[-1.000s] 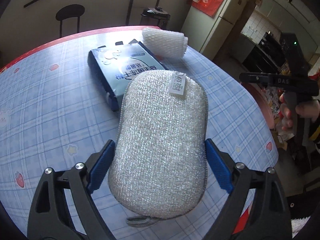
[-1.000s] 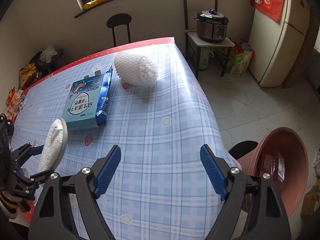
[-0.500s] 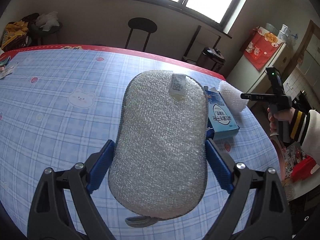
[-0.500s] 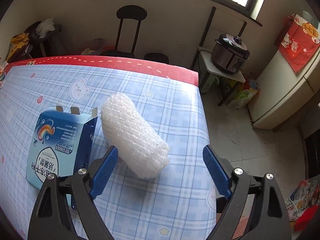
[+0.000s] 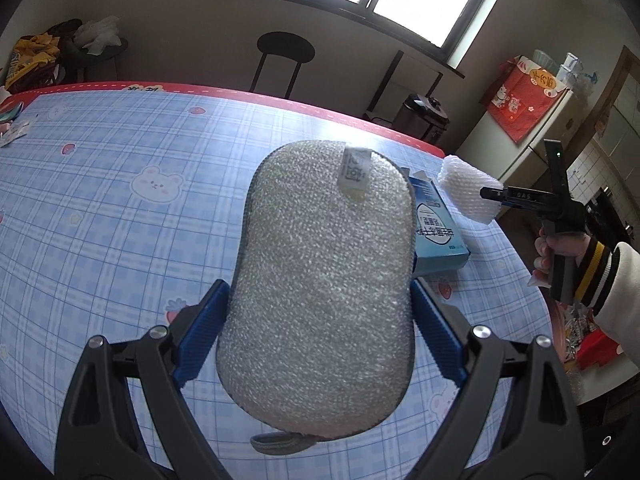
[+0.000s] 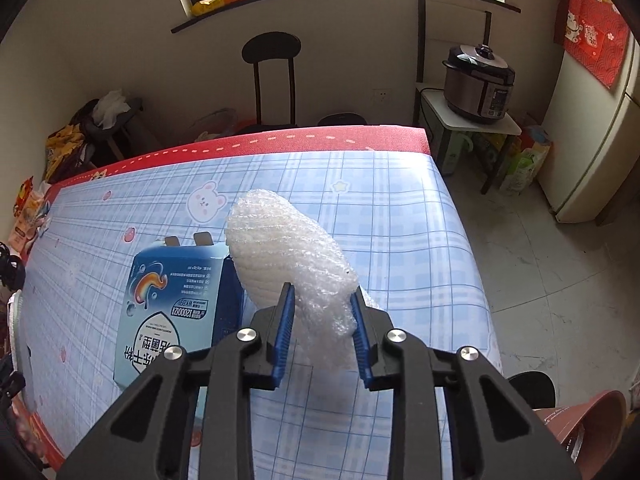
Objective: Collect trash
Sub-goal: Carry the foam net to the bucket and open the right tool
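On the blue checked table [image 6: 400, 220], the right gripper [image 6: 322, 334] is squeezing its narrowed jaws onto the near end of the one bubble-wrap roll [image 6: 288, 248], which is lying against the one blue box [image 6: 176, 300], so the pick-up step looks in hand. The left gripper [image 5: 320, 332] is holding the one silver scouring pad [image 5: 324, 288] between widely spread pads above the cloth. Next, I judge, comes lifting the roll and carrying it to the single reddish basin [image 6: 600, 420] on the floor.
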